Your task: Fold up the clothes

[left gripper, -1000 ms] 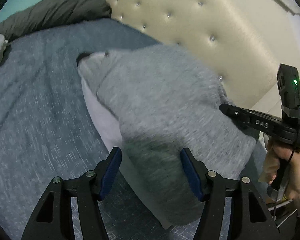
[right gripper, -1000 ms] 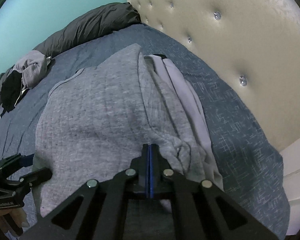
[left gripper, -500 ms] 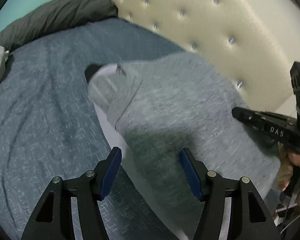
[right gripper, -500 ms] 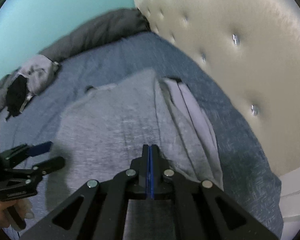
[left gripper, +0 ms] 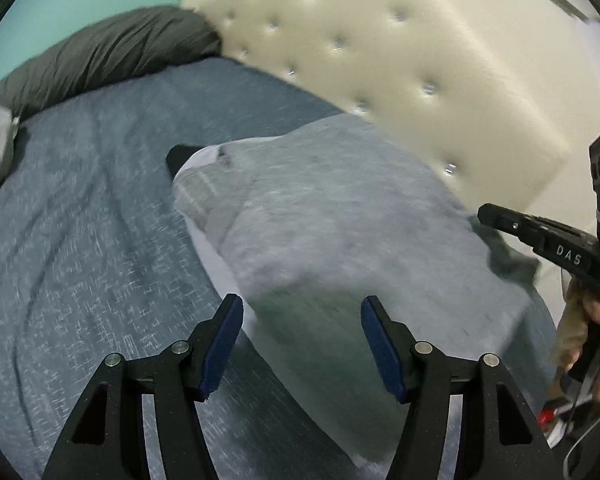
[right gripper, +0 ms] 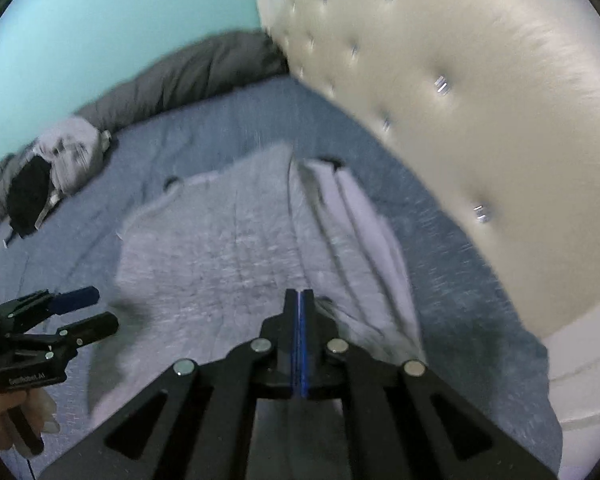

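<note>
Grey sweater [right gripper: 220, 256] lies pinched in right claw [right gripper: 299, 300], beneath spread left claw [left gripper: 302, 312].

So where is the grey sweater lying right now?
The grey sweater lies spread on the blue bedspread beside the cream tufted headboard, with the right gripper at its near edge.

Left gripper [left gripper: 302, 336] gapes wide; right gripper [right gripper: 299, 300] has its jaws pressed together.
</note>
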The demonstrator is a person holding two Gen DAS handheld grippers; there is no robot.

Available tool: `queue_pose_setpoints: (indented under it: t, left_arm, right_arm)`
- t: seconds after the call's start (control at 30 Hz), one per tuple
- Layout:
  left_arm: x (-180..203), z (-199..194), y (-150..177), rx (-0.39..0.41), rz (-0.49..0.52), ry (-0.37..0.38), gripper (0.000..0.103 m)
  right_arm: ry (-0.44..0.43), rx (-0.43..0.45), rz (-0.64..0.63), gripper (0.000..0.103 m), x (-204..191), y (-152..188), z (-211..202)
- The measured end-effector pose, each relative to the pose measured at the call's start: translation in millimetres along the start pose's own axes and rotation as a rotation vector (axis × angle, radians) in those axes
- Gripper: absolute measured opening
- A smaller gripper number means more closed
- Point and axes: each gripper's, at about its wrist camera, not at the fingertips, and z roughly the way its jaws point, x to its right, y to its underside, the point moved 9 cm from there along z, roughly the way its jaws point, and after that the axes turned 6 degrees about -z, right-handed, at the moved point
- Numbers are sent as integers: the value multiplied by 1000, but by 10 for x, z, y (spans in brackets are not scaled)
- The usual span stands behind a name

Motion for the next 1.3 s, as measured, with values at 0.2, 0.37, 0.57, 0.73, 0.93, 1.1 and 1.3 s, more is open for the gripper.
queue_pose_setpoints:
  t: [0.2, 0.37, 0.57, 0.73, 0.93, 1.1, 1.3]
  left_arm:
    - [157, -94, 303, -10, 51, 6, 66]
    - [196, -23, 514, -14, 63, -16, 66]
    - [167, -57, 514, -4, 61, -22, 66]
    - [170, -273, 452, 22, 55, -21, 66]
    - [212, -583, 500, 25, 34, -6, 66]
    - [301, -892, 516, 37, 43, -1, 66]
    - [358, -1370, 500, 76, 37, 0, 73]
  right_arm:
    - [-4, -13, -25, 0, 75, 311, -154]
    - [32, -39, 17, 0, 172, 633, 2]
    - [51, 0, 46, 0, 209, 849, 17]
    - [30, 55, 80, 0, 194, 706, -186]
    - [19, 108, 93, 0, 72, 594, -534]
    - [2, 130, 103, 2, -63, 557, -778]
    - [4, 151, 118, 7, -228, 545, -1158]
